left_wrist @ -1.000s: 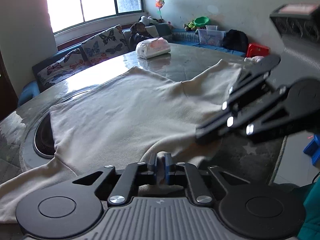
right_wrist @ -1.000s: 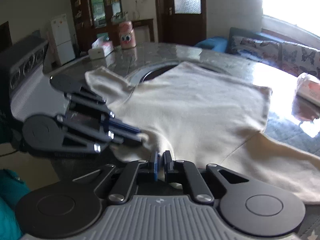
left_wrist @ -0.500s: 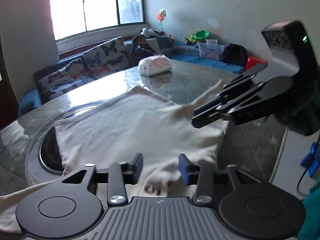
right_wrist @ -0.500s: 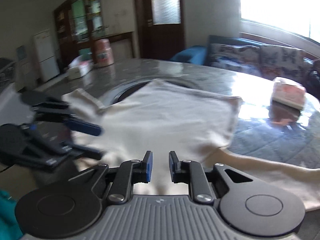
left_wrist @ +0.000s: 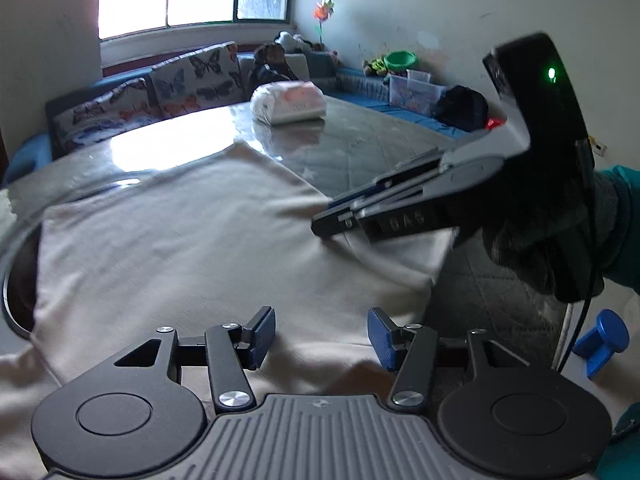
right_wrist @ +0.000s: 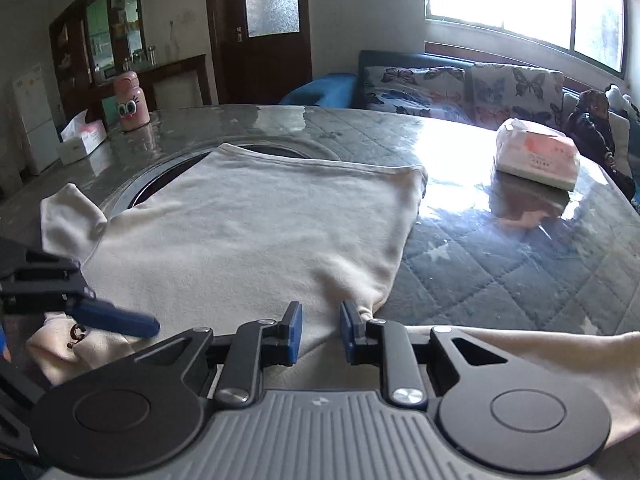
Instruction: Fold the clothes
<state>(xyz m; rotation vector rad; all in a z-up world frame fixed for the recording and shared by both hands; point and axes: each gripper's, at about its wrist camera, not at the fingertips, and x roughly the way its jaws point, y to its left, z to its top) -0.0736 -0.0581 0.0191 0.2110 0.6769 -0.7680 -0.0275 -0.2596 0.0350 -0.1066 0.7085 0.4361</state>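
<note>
A cream long-sleeved shirt lies on the round table, folded over on itself; it also shows in the right wrist view. My left gripper is open and empty just above the near edge of the cloth. My right gripper is open and empty over the shirt's near folded edge. In the left wrist view the right gripper hovers just over the cloth's right side. In the right wrist view the left gripper's fingers show at the left. One sleeve sticks out at the left.
The round table has a quilted cover and a recessed ring in the middle. A tissue pack lies at the far right, a pink bottle and a tissue box at the far left. A sofa runs behind.
Both grippers were shut on the shirt's near edge a second ago. They have opened, let the cloth drop folded on the table, and lifted slightly.
</note>
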